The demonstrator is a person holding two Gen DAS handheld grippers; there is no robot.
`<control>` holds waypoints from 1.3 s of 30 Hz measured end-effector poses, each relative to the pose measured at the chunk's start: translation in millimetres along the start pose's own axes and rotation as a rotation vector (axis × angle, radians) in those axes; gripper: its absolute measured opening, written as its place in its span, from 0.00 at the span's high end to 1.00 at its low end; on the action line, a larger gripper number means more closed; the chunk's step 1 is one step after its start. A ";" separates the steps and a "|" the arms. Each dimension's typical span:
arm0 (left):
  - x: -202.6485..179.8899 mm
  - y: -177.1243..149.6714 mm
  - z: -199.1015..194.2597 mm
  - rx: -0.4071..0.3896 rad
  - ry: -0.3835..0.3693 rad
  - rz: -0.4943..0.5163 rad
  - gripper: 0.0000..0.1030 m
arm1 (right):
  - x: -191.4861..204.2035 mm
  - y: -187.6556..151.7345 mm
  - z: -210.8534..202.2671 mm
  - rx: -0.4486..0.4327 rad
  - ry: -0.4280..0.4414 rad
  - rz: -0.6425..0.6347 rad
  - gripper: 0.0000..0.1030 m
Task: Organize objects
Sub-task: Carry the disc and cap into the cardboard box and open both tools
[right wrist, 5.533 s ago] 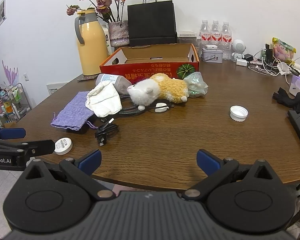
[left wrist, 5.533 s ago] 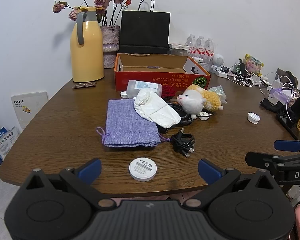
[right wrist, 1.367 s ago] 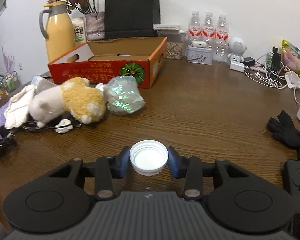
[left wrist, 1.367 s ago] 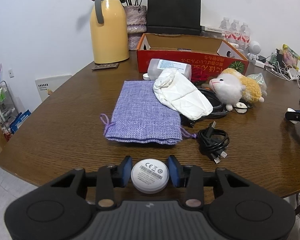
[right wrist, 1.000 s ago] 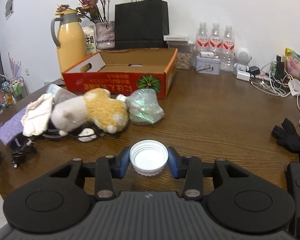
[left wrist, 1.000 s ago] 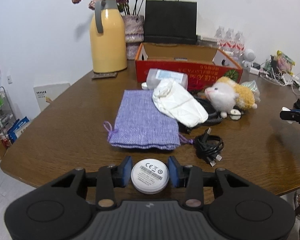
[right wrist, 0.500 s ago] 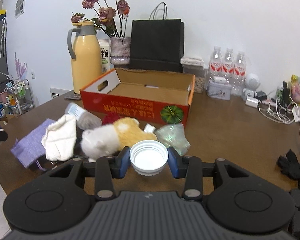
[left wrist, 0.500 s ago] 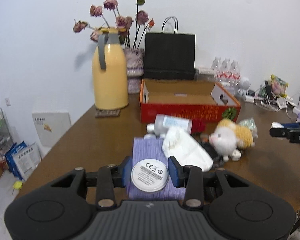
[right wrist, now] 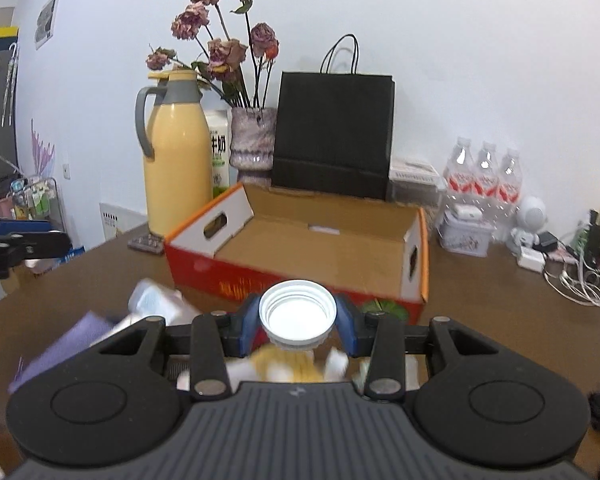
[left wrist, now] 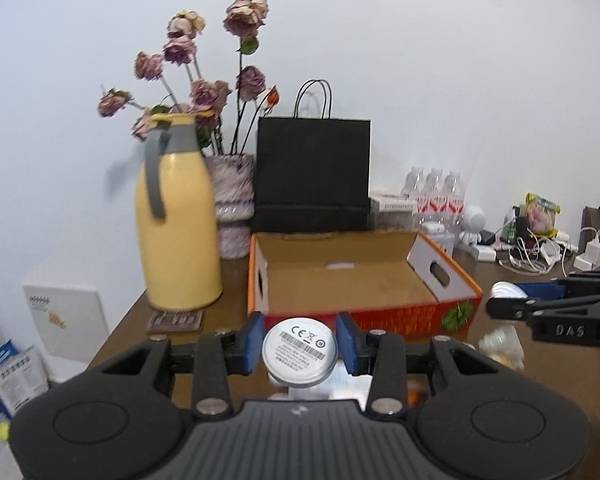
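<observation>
Two handheld grippers were raised above a cluttered brown wooden table [right wrist: 500,312], each carrying something small toward an open red cardboard box [left wrist: 360,292] that stood ahead of them.

The left gripper [left wrist: 299,344] was clamped on a round white disc [left wrist: 299,350], a flat puck whose upturned face showed a barcode label and CE marks. Its blue pads pressed the disc's rim from both sides, and the disc hung just short of the box's near wall.

The right gripper [right wrist: 298,318] was closed around a white plastic screw cap [right wrist: 298,316], open side up, also held just in front of the box's near edge. Below it lay blurred items, including a purple cloth pouch [right wrist: 60,352] and something yellow and fluffy, too smeared to identify.

Behind the box stood a yellow thermos jug [left wrist: 176,220], a vase of dried roses [left wrist: 234,204], a black paper bag [left wrist: 312,176] and three water bottles [right wrist: 486,178].

The box interior looked nearly empty, so both items probably still needed lowering inside. Both were thin and round, gripped only at the rim, so either could likely pivot or slip out during a quick move. Letting go too early would drop them in front of the wall, and the cap might roll away. With both grippers heading for one box, they could also knock together.
</observation>
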State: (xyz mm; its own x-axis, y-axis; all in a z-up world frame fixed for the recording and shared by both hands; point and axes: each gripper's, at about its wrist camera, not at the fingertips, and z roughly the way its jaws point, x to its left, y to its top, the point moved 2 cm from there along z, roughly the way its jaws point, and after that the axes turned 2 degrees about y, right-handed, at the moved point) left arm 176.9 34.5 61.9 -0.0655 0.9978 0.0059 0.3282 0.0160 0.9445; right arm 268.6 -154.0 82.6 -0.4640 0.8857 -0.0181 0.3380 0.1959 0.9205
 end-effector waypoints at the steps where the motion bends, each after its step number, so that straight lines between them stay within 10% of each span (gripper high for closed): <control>1: -0.1 5.7 9.5 -0.009 -0.007 -0.001 0.63 | 0.0 4.3 7.8 -0.005 0.005 0.000 0.61; 24: -9.7 50.8 221.4 0.058 -0.066 0.024 0.63 | -35.5 42.2 173.7 0.026 0.054 -0.051 0.61; 37: -12.0 45.8 259.3 0.108 -0.072 0.047 0.63 | -42.7 31.0 195.7 0.094 0.052 -0.044 0.61; 39: -13.7 44.8 262.0 0.124 -0.066 0.052 0.58 | -44.1 30.3 196.1 0.101 0.047 -0.039 0.47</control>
State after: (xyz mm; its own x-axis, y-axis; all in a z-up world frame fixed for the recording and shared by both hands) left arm 439.4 38.2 18.1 0.0157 0.9995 0.0286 0.4437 -0.0326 0.8956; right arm 459.9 -104.5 34.8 -0.5152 0.8564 -0.0328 0.3987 0.2735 0.8754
